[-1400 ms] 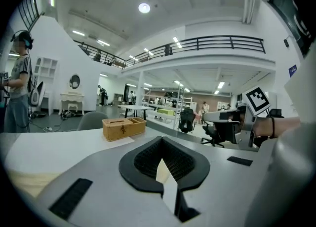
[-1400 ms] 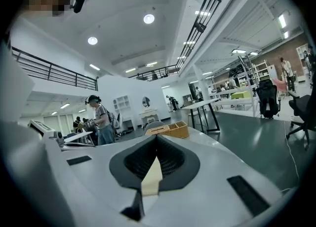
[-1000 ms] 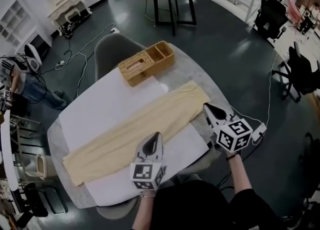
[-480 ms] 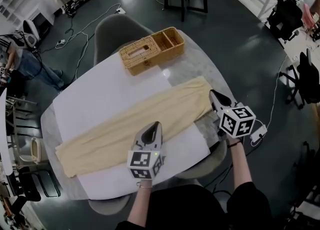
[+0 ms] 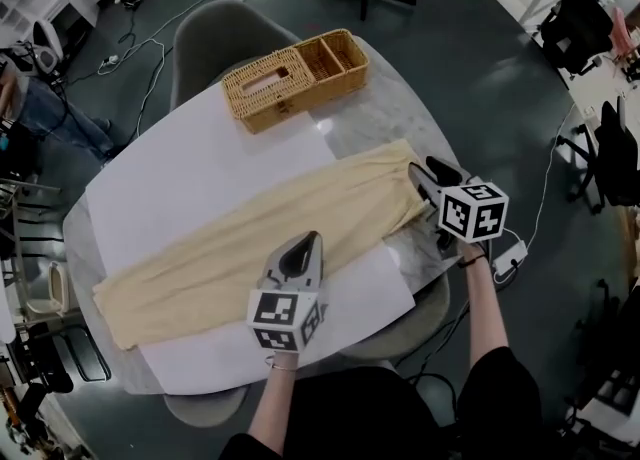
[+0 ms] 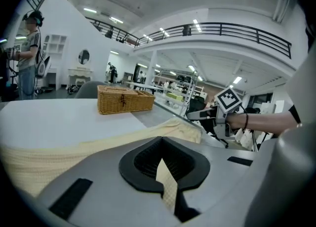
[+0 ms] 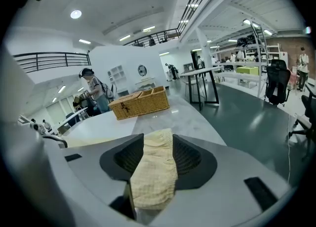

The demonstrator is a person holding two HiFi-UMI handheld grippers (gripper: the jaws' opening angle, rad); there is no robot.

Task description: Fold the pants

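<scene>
**Head view:** A person stands at the 6 o'clock edge of a round grey marble table (image 5: pixel 385 113). Long pale yellow cloth pants (image 5: pixel 250 238) lie flat there across a white sheet (image 5: pixel 170 178), their long axis running from 8 o'clock to 2 o'clock. The grey two-jaw right gripper (image 5: pixel 420 170) noses onto the gathered waist end at 3 o'clock. The matching left gripper (image 5: pixel 304 244) sets its tip on the near edge at mid-length. A rectangular woven wicker basket (image 5: pixel 295 78) sits well apart at 12 o'clock. The leg ends, at 8 o'clock, lie far from both tools, with the left one nearer.

**Left gripper view:** The left gripper (image 6: pixel 160 164) has its jaws only a narrow slit apart, with a sliver of the pants (image 6: pixel 49 157) showing in it. The cloth lies flat, so this looks like no grip yet. The right gripper (image 6: pixel 197 115) waits at 2 o'clock.

**Right gripper view:** The right gripper (image 7: pixel 155 142) has just been opening. Its jaws stand well apart, and the gathered end of the pants (image 7: pixel 153 171) lies loose between them. The basket (image 7: pixel 140 103) stands at 11 o'clock. Any fold probably carries this end along the long axis toward the legs.
</scene>
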